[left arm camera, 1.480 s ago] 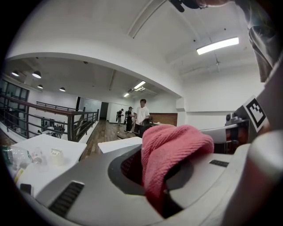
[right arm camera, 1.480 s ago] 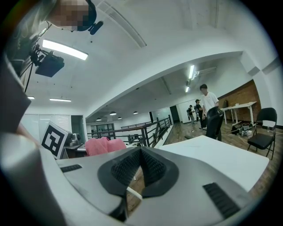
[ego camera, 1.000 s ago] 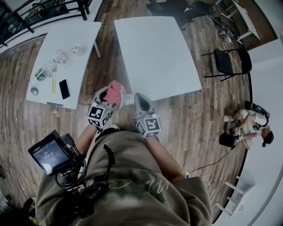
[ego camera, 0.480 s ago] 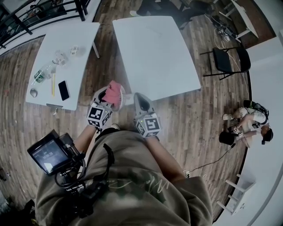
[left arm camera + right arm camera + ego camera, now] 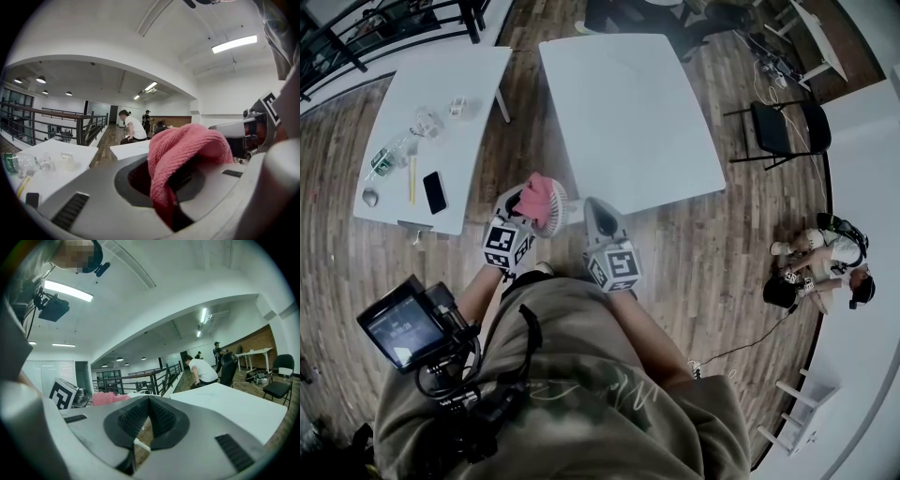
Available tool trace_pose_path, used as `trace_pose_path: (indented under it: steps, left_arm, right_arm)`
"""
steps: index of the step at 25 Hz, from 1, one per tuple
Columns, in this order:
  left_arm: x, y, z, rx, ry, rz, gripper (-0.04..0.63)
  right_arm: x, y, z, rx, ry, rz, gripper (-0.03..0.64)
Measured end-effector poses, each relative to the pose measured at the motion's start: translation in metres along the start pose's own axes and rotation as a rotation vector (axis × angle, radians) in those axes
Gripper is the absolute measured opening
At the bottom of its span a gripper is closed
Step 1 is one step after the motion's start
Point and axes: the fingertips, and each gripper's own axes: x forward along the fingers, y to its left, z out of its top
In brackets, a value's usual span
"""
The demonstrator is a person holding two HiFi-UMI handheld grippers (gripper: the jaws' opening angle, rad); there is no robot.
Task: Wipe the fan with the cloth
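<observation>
In the head view both grippers hang over the wooden floor, in front of the person's chest. My left gripper [image 5: 528, 202] is shut on a pink cloth [image 5: 536, 192], which lies against the small fan's round white cage [image 5: 556, 208]. In the left gripper view the cloth [image 5: 183, 145] bulges out of the jaws of the left gripper [image 5: 173, 183] and hides the fan. My right gripper [image 5: 592, 211] stands just right of the fan. The right gripper [image 5: 149, 420] has its jaws closed on a thin white part [image 5: 140, 445] of the fan. The cloth [image 5: 108, 398] shows to its left.
Two white tables stand ahead: a bare one [image 5: 628, 112], and a left one [image 5: 441, 103] with a phone [image 5: 436, 190], a bottle [image 5: 386, 157] and small items. A black chair [image 5: 787, 131] and a seated person [image 5: 825, 262] are at the right. A camera rig [image 5: 408, 328] hangs by my left arm.
The left gripper and the cloth have slid a little to the left across the fan, so more of the white cage shows. The right gripper has stayed put.
</observation>
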Motion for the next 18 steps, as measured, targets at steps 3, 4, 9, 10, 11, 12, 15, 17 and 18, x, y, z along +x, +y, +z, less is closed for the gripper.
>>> trace_pose_path:
  steps: [3, 4, 9, 10, 11, 12, 15, 17, 18]
  left_arm:
    - [0.0, 0.005, -0.005, -0.007, 0.009, 0.004, 0.063]
    - [0.0, 0.006, -0.007, -0.011, 0.012, 0.005, 0.063]
    - [-0.001, 0.013, -0.014, -0.017, 0.021, 0.007, 0.063]
    - [-0.001, 0.013, -0.015, -0.018, 0.025, 0.007, 0.063]
    - [-0.001, 0.013, -0.016, -0.018, 0.029, 0.007, 0.063]
    - [-0.001, 0.014, -0.018, -0.016, 0.031, 0.007, 0.063]
    - [-0.001, 0.018, -0.023, -0.009, 0.036, 0.008, 0.063]
    - [-0.002, 0.02, -0.026, -0.01, 0.042, 0.008, 0.063]
    - [-0.003, 0.02, -0.028, -0.011, 0.045, 0.007, 0.063]
  right_arm:
    - [0.003, 0.001, -0.002, 0.001, 0.003, 0.001, 0.012]
    - [0.004, 0.002, -0.003, 0.001, 0.005, 0.0, 0.012]
    - [0.008, 0.003, -0.001, -0.004, 0.009, -0.003, 0.012]
    - [0.008, 0.003, -0.001, -0.005, 0.008, -0.005, 0.012]
    - [0.007, 0.002, 0.0, -0.005, 0.008, -0.006, 0.012]
    - [0.007, 0.002, 0.0, -0.005, 0.008, -0.006, 0.012]
    - [0.008, 0.003, 0.001, -0.007, 0.01, 0.0, 0.012]
    - [0.009, 0.005, 0.001, -0.013, 0.01, 0.003, 0.012]
    - [0.009, 0.005, 0.001, -0.016, 0.01, 0.003, 0.012]
